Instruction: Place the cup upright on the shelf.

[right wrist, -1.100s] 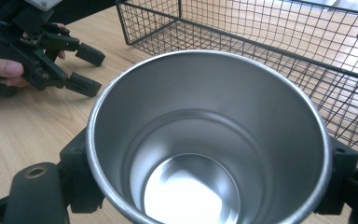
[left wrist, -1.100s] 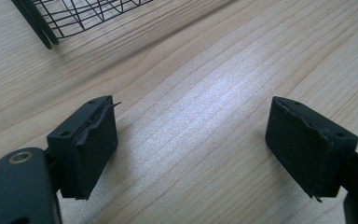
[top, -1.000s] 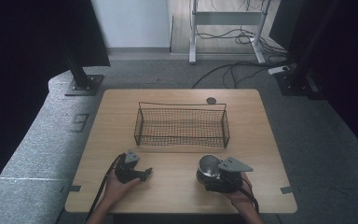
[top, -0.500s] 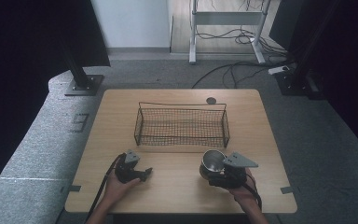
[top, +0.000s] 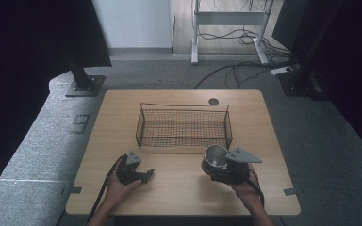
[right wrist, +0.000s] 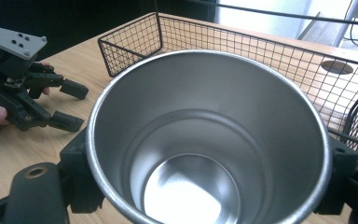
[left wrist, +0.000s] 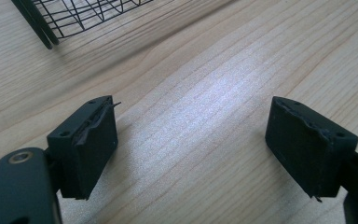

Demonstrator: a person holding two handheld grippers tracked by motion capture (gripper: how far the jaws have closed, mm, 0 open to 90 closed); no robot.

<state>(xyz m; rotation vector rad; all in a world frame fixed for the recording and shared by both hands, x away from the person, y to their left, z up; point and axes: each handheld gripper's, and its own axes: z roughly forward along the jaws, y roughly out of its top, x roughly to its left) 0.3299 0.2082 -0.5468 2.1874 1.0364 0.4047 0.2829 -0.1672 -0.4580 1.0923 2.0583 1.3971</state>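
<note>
Right now the right gripper [top: 215,165] is squeezing a shiny steel cup [right wrist: 205,140] by its sides, low in the middle of the high view, just below the wire basket [top: 184,126]. It is looking hard and light but slippery, so holding it across its round wall under the rim seems best. At the lower left, the left gripper [top: 147,175] is sitting wide apart, holding nothing.

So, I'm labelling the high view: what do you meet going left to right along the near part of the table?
Left hand-held gripper, open → steel cup → right hand-held gripper clamped on it, just behind the cup.
</note>
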